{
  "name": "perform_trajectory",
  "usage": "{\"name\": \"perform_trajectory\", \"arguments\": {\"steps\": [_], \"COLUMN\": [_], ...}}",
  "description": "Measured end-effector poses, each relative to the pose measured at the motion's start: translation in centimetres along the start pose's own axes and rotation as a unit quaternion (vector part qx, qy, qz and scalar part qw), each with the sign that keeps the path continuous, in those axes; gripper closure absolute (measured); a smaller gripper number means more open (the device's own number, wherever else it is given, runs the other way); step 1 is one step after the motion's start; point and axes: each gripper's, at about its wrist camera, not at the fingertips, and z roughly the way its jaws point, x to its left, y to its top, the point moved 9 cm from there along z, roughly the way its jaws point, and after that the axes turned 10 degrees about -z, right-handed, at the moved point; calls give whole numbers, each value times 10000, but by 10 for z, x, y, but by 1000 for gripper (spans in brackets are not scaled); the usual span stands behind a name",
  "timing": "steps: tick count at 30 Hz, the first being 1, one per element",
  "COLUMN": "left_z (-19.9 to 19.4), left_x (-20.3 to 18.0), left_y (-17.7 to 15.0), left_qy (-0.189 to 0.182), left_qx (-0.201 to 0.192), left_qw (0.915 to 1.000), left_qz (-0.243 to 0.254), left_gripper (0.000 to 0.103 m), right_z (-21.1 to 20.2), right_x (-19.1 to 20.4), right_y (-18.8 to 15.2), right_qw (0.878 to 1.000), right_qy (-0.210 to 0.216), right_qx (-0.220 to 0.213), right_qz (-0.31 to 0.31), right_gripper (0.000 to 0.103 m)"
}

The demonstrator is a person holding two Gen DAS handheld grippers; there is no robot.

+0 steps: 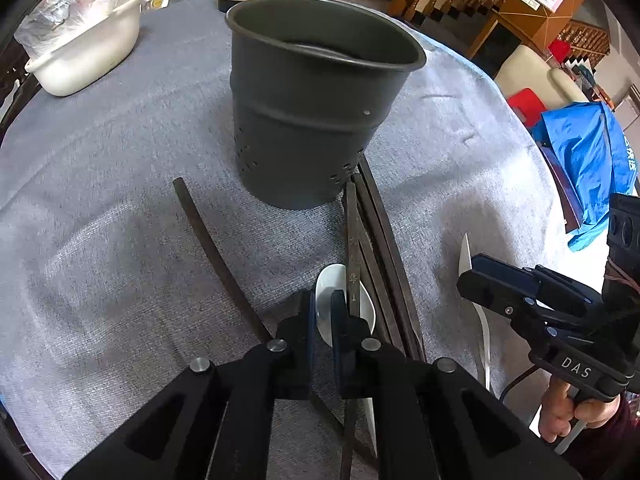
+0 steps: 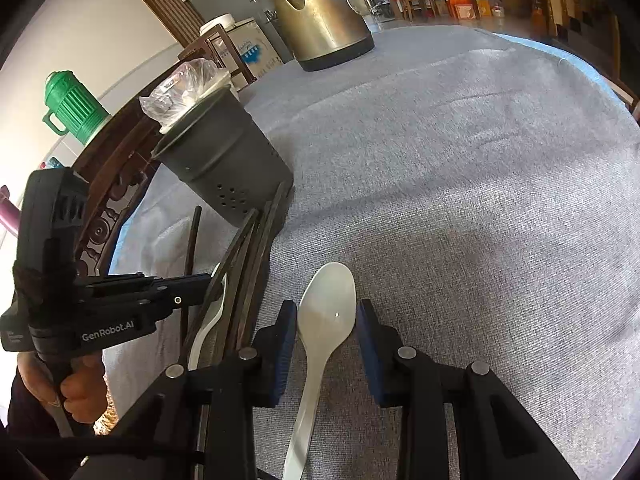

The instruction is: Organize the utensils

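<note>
A grey perforated utensil holder [image 1: 312, 100] stands on the grey tablecloth; it also shows in the right wrist view [image 2: 224, 160]. Several dark chopsticks [image 1: 376, 248] lie bunched in front of it, and one lies apart to the left [image 1: 212, 248]. My left gripper [image 1: 322, 316] is nearly shut around the bowl of a white spoon [image 1: 326, 280], beside a chopstick. My right gripper [image 2: 326, 320] is open, its fingers on either side of a second white spoon [image 2: 326, 304] lying flat. The right gripper shows in the left wrist view [image 1: 492, 284].
A white tub [image 1: 84, 44] with a plastic bag sits at the far left. A metal kettle [image 2: 320, 16] stands at the far edge. A green jug [image 2: 72, 108] is off the table. A blue cloth [image 1: 588, 160] lies past the right table edge.
</note>
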Motion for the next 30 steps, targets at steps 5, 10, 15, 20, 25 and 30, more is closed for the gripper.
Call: {"name": "perform_trajectory", "arguments": {"steps": [5,10,15,20,25,30], "left_z": [-5,-30,-32,-39,-38,-13], "left_x": [5,7,13,4,-20,-19], "left_y": [-1,6,0,-30,-62,-66], "left_qy": [150,238,113,-175,-619,-546], "left_qx": [-305,-807,-519,-411,-127,102], "left_qw": [9994,9964,9984,9990,9979,9985], "left_qz": [-67,-87,-167,-56,164,-6], "left_gripper": [100,101,101,101,101,101], "right_z": [-1,-3,-3,-4,-4,-5], "right_x": [-1,-1,-1,-1,0,1], "right_y": [-1,-1,-2,-3,-4,-4], "right_qw": [10000,10000,10000,9999,9999,9998], "right_qy": [-4,26,0,10,-31,-59], "right_qx": [-30,-77,-97,-136,-152,-156], "right_qz": [-27,-10,-9,-8,-58,-60], "right_gripper": [70,70,69,69,69,69]}}
